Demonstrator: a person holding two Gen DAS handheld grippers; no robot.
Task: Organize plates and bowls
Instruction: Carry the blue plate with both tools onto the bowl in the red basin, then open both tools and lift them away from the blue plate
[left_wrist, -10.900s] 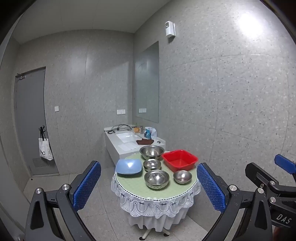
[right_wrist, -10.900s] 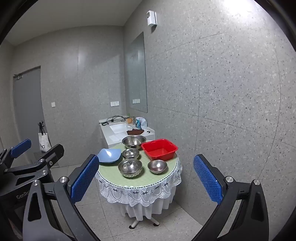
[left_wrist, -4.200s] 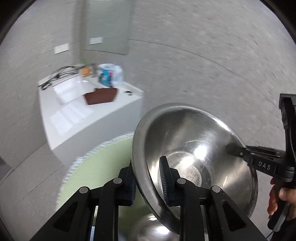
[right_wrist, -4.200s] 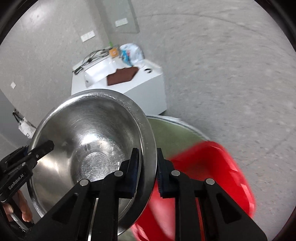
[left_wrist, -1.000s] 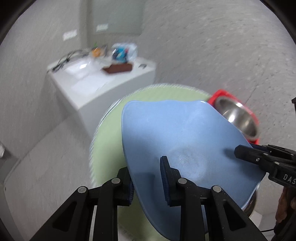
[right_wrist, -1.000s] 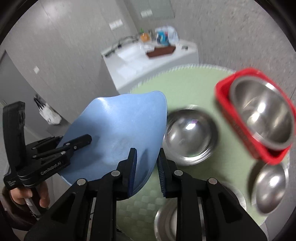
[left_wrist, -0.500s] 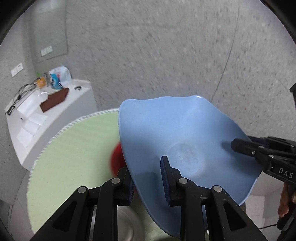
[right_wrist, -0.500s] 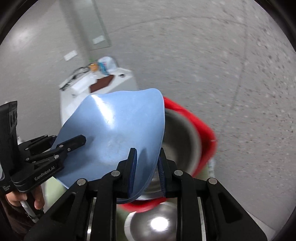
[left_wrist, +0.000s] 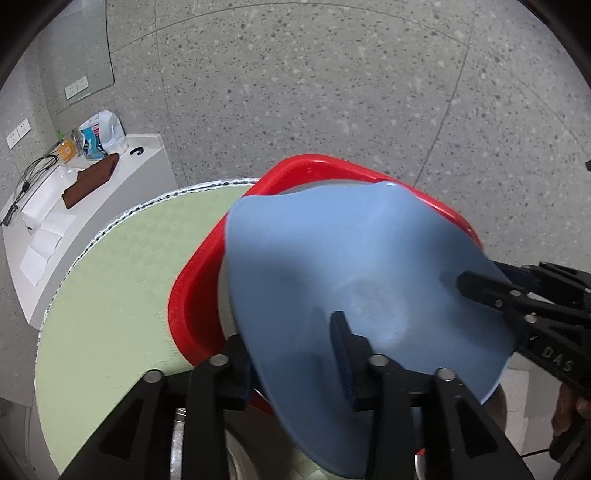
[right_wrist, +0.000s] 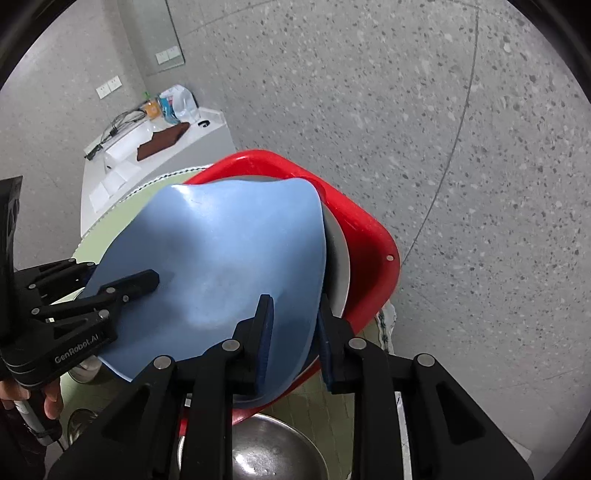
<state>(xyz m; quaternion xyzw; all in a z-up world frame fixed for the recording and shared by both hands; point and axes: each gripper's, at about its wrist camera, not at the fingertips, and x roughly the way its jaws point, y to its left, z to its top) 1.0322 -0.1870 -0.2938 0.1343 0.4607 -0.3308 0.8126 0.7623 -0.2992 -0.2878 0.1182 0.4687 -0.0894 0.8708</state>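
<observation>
Both grippers hold a blue square plate (left_wrist: 343, 280) by opposite edges, level over the red basin (left_wrist: 192, 295). My left gripper (left_wrist: 291, 332) is shut on the plate's near edge. My right gripper (right_wrist: 293, 310) is shut on the opposite edge of the plate (right_wrist: 221, 258). A large steel bowl (right_wrist: 338, 258) sits in the red basin (right_wrist: 369, 236), mostly hidden under the plate. In the left wrist view the right gripper (left_wrist: 480, 288) clamps the plate's right side.
The round table with a green cloth (left_wrist: 110, 280) carries more steel bowls near its front (right_wrist: 273, 450) (left_wrist: 236, 454). A white counter (left_wrist: 55, 206) with a brown cloth, a cable and bottles stands behind. A speckled grey wall (left_wrist: 332, 74) is close behind the basin.
Both grippers carried the blue plate from the table's left side to the right. It now hangs lower, right over the red basin and its steel bowl.
</observation>
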